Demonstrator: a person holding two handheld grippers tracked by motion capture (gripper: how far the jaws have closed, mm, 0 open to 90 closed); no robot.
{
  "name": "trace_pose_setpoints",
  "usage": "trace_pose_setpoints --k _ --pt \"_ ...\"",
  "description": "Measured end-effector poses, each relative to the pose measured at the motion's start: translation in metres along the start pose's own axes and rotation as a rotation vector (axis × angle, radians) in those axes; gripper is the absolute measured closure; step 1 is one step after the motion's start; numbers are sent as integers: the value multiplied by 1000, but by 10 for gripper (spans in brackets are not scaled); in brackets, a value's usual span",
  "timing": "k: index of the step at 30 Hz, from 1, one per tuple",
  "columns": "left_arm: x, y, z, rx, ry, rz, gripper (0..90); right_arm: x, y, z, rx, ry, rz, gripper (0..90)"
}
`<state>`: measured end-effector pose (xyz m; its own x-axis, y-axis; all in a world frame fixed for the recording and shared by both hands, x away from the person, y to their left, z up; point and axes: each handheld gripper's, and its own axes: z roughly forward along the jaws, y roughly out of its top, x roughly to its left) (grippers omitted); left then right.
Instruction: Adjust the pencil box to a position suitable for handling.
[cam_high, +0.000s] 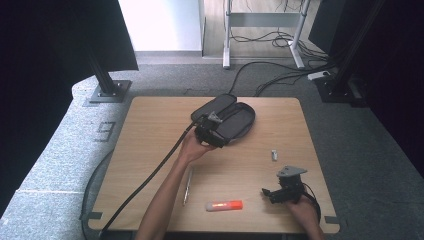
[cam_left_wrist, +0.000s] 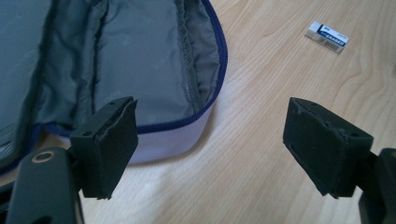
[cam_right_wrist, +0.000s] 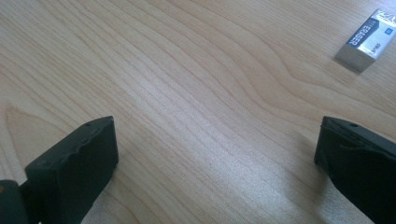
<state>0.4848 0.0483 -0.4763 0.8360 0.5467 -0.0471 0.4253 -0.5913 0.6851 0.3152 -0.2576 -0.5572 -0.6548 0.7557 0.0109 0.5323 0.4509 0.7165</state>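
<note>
Your left gripper (cam_left_wrist: 210, 149) has its jaws wide with nothing between them, hovering at the near edge of the open pencil case (cam_high: 235, 117); right gripper (cam_high: 272, 192) is also wide and empty, low over bare wood near the table's (cam_high: 150, 150) front right. The case lies unzipped toward the far middle of the table. Judging by the grey lining (cam_left_wrist: 140, 60), it's soft, light fabric that will sag and slide if you push. Best hold looks like the zipped rim (cam_left_wrist: 205, 114), pinched at the wall. The eraser (cam_high: 274, 155) sits apart to the right; the pen (cam_high: 187, 185) and glue stick (cam_high: 224, 205) lie near the front edge. Plenty of open wood between them; mind the trailing cable (cam_high: 150, 175).
</note>
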Motion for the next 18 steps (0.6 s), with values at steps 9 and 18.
trace_pose_setpoints --k 9,18 --pt "2 6 18 -21 -18 -1 207 0 0 0 0 -1 -4 0" --pt "4 1 34 -27 -45 -13 229 0 0 0 0 0 0 0"
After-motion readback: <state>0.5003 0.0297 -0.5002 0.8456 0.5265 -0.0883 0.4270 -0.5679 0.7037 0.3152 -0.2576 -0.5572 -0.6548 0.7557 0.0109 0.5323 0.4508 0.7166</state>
